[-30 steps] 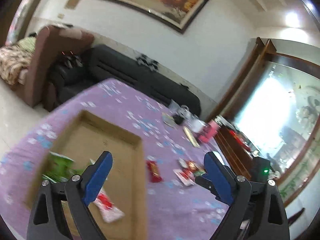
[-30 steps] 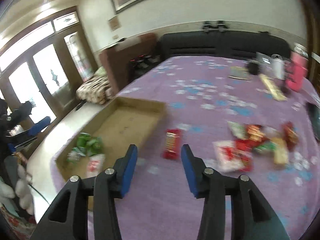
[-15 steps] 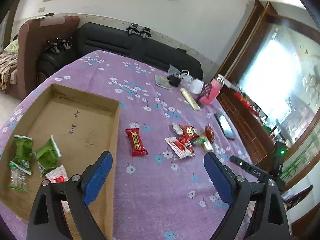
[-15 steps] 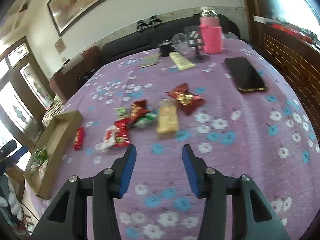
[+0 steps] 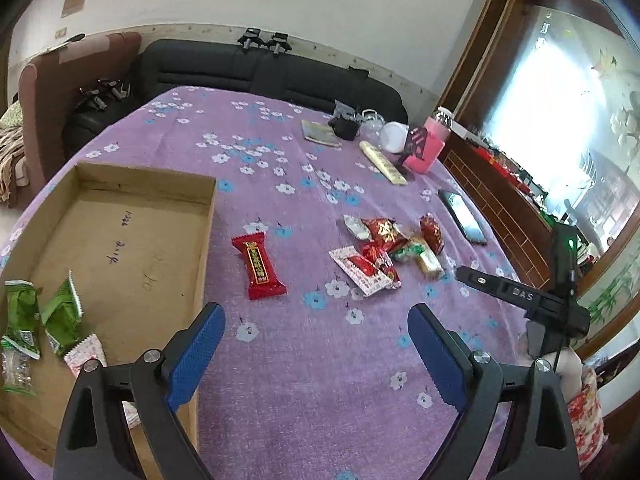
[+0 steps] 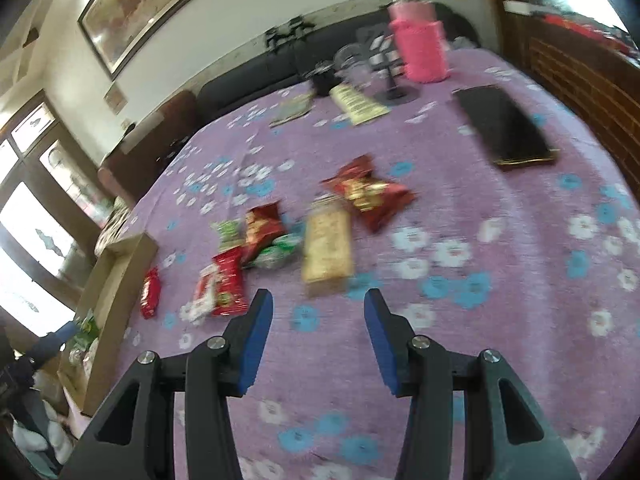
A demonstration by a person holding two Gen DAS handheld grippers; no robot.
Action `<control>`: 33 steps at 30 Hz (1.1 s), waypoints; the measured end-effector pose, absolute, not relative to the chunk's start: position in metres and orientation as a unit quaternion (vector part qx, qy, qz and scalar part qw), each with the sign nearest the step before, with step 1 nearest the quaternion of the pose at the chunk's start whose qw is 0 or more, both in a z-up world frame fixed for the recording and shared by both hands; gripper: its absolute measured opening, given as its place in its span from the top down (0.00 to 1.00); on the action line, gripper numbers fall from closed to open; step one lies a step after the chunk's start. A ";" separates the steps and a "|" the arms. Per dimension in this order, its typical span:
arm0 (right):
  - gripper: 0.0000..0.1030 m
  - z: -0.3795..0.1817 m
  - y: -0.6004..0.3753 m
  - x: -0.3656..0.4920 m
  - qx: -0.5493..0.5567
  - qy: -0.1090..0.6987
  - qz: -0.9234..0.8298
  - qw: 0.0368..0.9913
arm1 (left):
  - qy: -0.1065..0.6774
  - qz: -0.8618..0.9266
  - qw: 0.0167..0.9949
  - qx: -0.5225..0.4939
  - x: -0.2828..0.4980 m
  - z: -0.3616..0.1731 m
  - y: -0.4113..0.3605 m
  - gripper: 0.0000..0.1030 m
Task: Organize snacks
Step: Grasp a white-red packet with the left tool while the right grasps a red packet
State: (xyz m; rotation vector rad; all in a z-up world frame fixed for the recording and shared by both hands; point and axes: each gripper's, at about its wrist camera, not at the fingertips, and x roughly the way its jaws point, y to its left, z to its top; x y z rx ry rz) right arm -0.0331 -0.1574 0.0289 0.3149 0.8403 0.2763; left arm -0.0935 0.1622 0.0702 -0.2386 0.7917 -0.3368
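Note:
A shallow cardboard box [image 5: 120, 248] lies at the left of the purple table and holds two green packets [image 5: 60, 312] and a pink-white one [image 5: 86, 356]. A red snack bar [image 5: 258, 266] lies just right of the box. A pile of red, white and yellow snacks [image 5: 384, 252] lies further right. My left gripper [image 5: 316, 344] is open and empty above the cloth near the box. My right gripper [image 6: 318, 324] is open and empty, just short of a yellow snack bar [image 6: 328, 246]; red packets [image 6: 366, 194] lie beside it. The right gripper's body shows in the left wrist view [image 5: 532, 300].
A black phone [image 6: 504, 126] lies right of the snacks. A pink bottle [image 6: 420, 48], a phone stand, a cup and a long yellow packet [image 6: 358, 104] stand at the table's far end. A black sofa [image 5: 260, 72] lies behind; a wooden cabinet runs along the right.
The left view has swung down and closer over the table beside the box. The right gripper has swung from the box toward the snack pile and moved in close to the yellow bar.

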 end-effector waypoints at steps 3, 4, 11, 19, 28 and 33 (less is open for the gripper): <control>0.55 0.023 -0.126 -0.020 0.130 0.413 0.150 0.889 | 0.389 -0.161 0.900 -0.111 -0.091 0.066 0.160 0.08; 0.55 0.020 -0.117 -0.015 0.127 0.417 0.152 0.887 | 0.390 -0.160 0.900 -0.109 -0.090 0.065 0.159 0.08; 0.55 0.007 -0.069 0.015 0.077 0.432 0.143 0.887 | 0.393 -0.151 0.904 -0.080 -0.081 0.062 0.155 0.11; 0.84 0.005 -0.070 0.017 0.059 0.428 0.135 0.891 | 0.416 -0.187 0.889 -0.050 -0.064 0.055 0.119 0.23; 0.84 0.019 -0.130 0.005 0.153 0.410 0.122 0.891 | 0.451 -0.186 0.873 -0.028 -0.016 0.032 0.067 0.23; 0.84 0.015 -0.142 0.008 0.178 0.413 0.120 0.885 | 0.454 -0.160 0.876 0.027 0.010 0.015 0.040 0.23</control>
